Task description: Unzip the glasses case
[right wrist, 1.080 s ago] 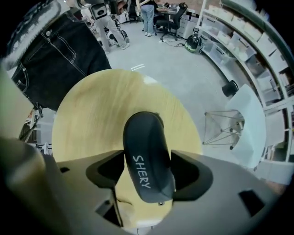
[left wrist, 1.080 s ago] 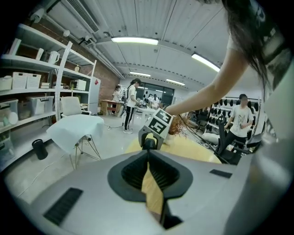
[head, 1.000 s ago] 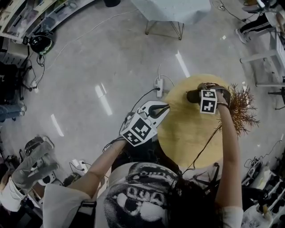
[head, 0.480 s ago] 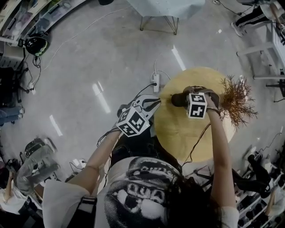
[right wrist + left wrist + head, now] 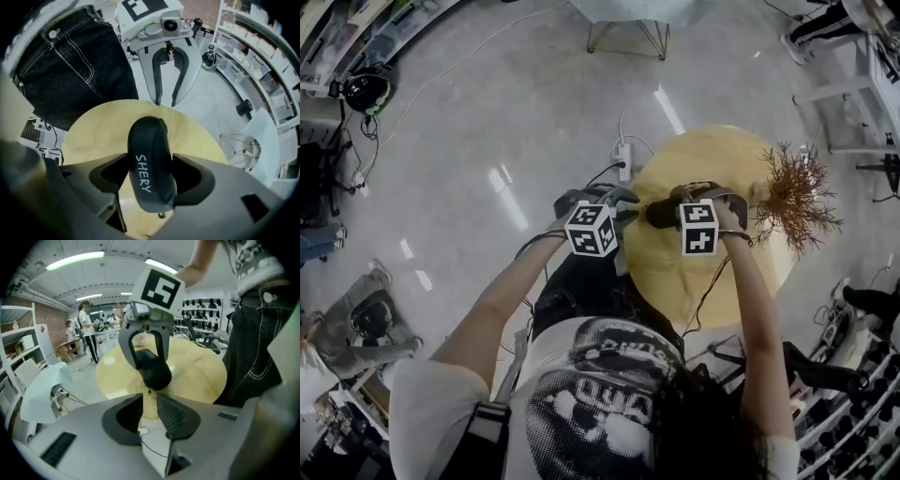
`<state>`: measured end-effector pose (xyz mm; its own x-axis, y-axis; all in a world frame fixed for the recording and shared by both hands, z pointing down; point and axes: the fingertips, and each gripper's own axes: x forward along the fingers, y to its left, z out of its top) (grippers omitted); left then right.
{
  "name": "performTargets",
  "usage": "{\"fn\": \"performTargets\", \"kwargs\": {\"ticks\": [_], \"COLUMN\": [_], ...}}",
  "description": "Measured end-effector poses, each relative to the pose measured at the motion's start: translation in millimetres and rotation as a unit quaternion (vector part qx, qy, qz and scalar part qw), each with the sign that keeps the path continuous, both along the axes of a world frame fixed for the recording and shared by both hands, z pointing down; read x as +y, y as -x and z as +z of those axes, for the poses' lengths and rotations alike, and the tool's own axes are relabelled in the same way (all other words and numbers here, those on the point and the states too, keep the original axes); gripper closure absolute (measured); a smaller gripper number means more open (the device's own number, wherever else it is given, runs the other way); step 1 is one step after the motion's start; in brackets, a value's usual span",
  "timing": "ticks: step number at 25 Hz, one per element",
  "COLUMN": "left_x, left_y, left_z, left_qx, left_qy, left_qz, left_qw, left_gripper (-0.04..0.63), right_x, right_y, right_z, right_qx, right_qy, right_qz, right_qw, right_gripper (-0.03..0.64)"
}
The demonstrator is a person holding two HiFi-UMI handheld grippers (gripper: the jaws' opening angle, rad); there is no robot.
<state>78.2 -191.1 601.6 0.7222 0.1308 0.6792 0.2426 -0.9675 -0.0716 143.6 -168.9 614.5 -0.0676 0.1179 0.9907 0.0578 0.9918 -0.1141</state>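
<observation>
**A:** Down and in comes the left gripper [image 5: 149, 397], jaws a sliver apart and empty, nosing at the small metal zip pull [image 5: 150, 391].

**B:** And the right gripper [image 5: 150, 158] has carried the black oval glasses case [image 5: 147, 136] nearer over the round pale wooden table [image 5: 93, 136], jaws just tightened, clamped round it.

**A:** Both tools have met, then. Pinching that pull looks next, with nothing unzipped yet, I'd say.

The glasses case [image 5: 151, 164] sits between the jaws of the right gripper [image 5: 152, 180], which have just been closing on it. It is over the round table [image 5: 712, 159], apparently clear of the top. The left gripper [image 5: 149, 404] is just left of the case, at the table's left edge. A dried branch [image 5: 792, 202] is at the right edge. A power strip [image 5: 624, 157] lies on the floor [image 5: 534, 112] beyond.
</observation>
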Motion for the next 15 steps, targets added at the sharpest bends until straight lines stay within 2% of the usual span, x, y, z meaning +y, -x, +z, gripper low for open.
{"fn": "performTargets", "kwargs": {"ticks": [6,10,15], "left_x": [2.6,4.6,7.8], "left_y": [-14.3,-25.7,-30.8], "left_z": [18.3,20.2,27.7], "left_qx": [-0.020,-0.024,-0.037], "left_qy": [-0.027,-0.050,-0.052], "left_qz": [0.075,0.130,0.187], "left_qw": [0.9966,0.9900,0.9803], "left_gripper": [0.512,0.512,0.514], "right_x": [1.0,2.0,0.6], "right_y": [-1.7,-0.3,0.1], "right_z": [1.7,1.3,0.8], "right_qx": [0.001,0.002,0.004], "right_qy": [-0.004,-0.004,-0.004], "right_qz": [-0.003,-0.003,-0.001], "right_qw": [1.000,1.000,1.000], "right_gripper": [0.321,0.321,0.319]}}
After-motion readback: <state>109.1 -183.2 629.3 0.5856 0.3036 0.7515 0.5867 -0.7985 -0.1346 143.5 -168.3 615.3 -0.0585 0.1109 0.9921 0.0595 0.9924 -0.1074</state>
